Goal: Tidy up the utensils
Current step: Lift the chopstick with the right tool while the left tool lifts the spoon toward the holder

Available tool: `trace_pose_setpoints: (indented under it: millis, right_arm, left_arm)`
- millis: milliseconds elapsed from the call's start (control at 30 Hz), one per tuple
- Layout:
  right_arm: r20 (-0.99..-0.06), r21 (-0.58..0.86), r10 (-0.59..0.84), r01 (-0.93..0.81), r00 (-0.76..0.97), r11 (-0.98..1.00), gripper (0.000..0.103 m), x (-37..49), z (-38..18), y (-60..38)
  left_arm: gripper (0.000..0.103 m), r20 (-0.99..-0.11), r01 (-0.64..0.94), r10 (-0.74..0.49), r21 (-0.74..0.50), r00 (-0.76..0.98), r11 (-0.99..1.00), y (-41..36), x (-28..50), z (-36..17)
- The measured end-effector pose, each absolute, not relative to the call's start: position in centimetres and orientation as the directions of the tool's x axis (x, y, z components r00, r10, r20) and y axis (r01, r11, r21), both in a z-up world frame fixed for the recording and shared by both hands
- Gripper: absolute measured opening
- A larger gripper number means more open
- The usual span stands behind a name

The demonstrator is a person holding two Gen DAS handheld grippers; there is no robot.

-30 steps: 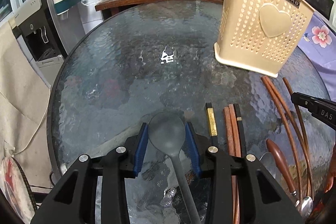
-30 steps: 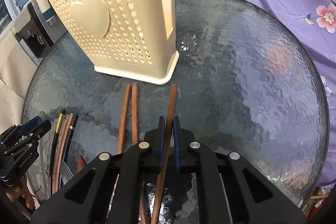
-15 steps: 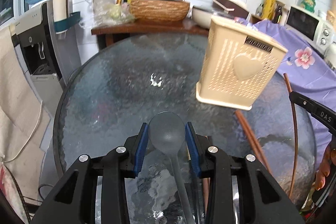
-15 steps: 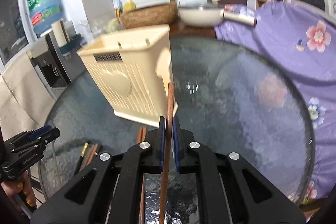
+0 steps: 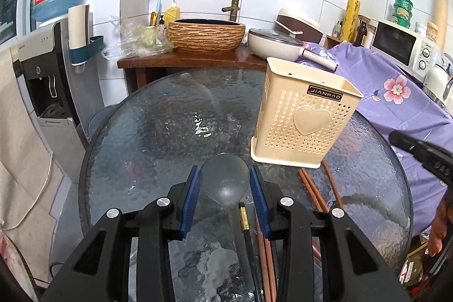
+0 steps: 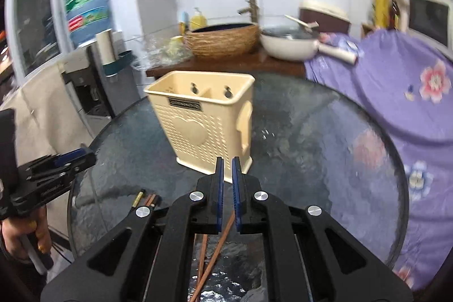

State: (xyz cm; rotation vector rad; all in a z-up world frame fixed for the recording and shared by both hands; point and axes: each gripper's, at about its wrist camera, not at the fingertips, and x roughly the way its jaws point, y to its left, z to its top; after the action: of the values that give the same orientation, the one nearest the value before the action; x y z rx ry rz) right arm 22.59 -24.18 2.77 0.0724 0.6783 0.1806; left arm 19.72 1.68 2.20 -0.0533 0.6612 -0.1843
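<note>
- My left claw (image 5: 223, 169) stood partly open, its blue pads pressed on either side of the bowl of a grey spoon (image 5: 225, 183). The spoon was held up over the near part of the round glass table (image 5: 141, 132), its handle running back under the claw.
- Just below the spoon, a black chopstick with a gold band (image 5: 243, 217) and brown wooden chopsticks (image 5: 311, 188) lay on the glass.
- The cream utensil holder (image 5: 300, 137) with the heart on its front stood upright on the table, just beyond the brown chopsticks. A wall inside split it into two parts.
- My right claw (image 6: 227, 160) pointed at the holder. Its jaws had just been opening and stood a narrow slit apart, with nothing between the tips. One brown chopstick (image 6: 215, 254) slanted below the rear of the pads, not gripped.
</note>
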Motion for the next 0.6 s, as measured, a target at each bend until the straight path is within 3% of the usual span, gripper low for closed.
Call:
trace_pose_setpoints:
  millis: [33,100,167,300,600]
  right_arm:
    - [-0.654,0.124,0.179,-0.13,0.735,0.984,0.017,23.3,2.0,-24.1]
    - [-0.69,0.153,0.181,-0.104,0.701,0.983,0.056,24.2,0.5,-24.2]
    - [-0.718,0.162,0.174,-0.081,0.674,0.983,0.056,25.1,-1.0,-24.2]
    - [-0.784,0.168,0.161,-0.044,0.599,0.985,0.038,27.4,-4.3,-23.9]
    - [-0.852,0.111,0.097,-0.003,0.514,0.994,0.022,30.1,-7.9,-22.5]
  left_arm:
    - [0.035,-0.604,0.154,-0.187,-0.107,0.775,0.982,1.6,19.6,2.2]
    - [0.035,-0.604,0.157,-0.188,-0.105,0.774,0.982,1.4,19.6,2.3]
    - [0.035,-0.605,0.156,-0.187,-0.104,0.774,0.982,1.4,19.5,2.2]
    - [0.035,-0.605,0.155,-0.187,-0.106,0.774,0.982,1.4,19.4,2.1]
    - [0.035,-0.605,0.157,-0.188,-0.104,0.774,0.982,1.3,19.6,2.2]
